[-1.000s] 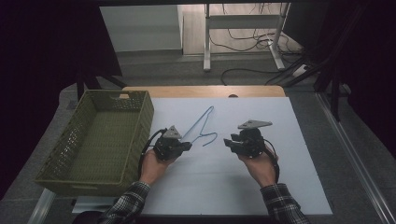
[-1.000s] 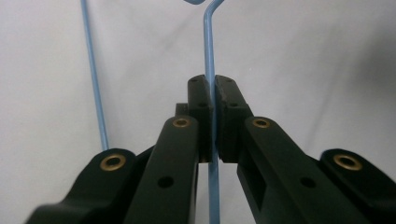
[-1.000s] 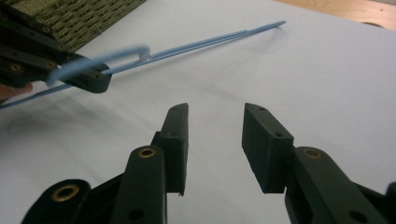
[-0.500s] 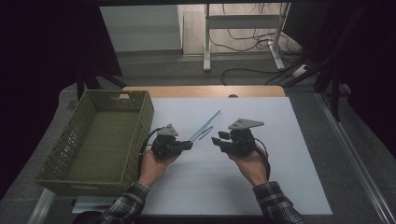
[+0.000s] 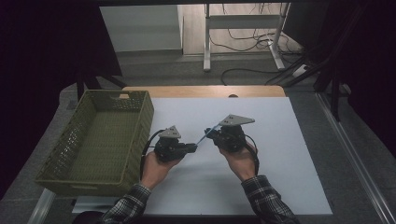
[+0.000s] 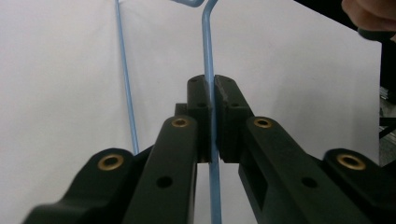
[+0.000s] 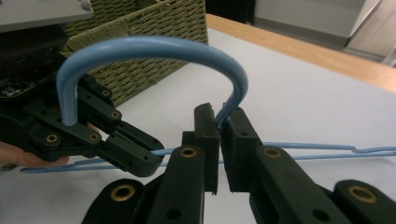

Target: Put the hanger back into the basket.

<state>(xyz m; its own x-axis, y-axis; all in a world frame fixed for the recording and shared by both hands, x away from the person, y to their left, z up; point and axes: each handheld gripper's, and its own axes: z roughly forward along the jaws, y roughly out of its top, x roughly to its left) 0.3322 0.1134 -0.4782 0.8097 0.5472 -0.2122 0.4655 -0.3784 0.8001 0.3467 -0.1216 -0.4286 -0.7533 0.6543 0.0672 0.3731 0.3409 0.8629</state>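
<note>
A blue wire hanger (image 5: 204, 136) hangs between my two grippers above the white table sheet (image 5: 289, 140), seen edge-on as a thin line in the high view. My left gripper (image 5: 191, 148) is shut on one straight wire of the hanger (image 6: 207, 42), which runs up between its jaws (image 6: 214, 86). My right gripper (image 5: 212, 134) is shut on the base of the curved hook (image 7: 154, 44), its jaws (image 7: 218, 116) pinching the wire. The left gripper (image 7: 150, 157) also appears in the right gripper view, clamped on the hanger's lower wire.
An empty green woven basket (image 5: 140, 122) stands at the left of the table, close to my left hand; its wall (image 7: 140, 28) shows behind the left gripper. The table's wooden far edge (image 5: 205, 91) lies beyond the sheet. Cables and a stand sit on the floor behind.
The hanger lay flat and spread on the sheet; it now stands lifted and edge-on. My right gripper moved left and closed on the hook, and the two grippers came closer together.
</note>
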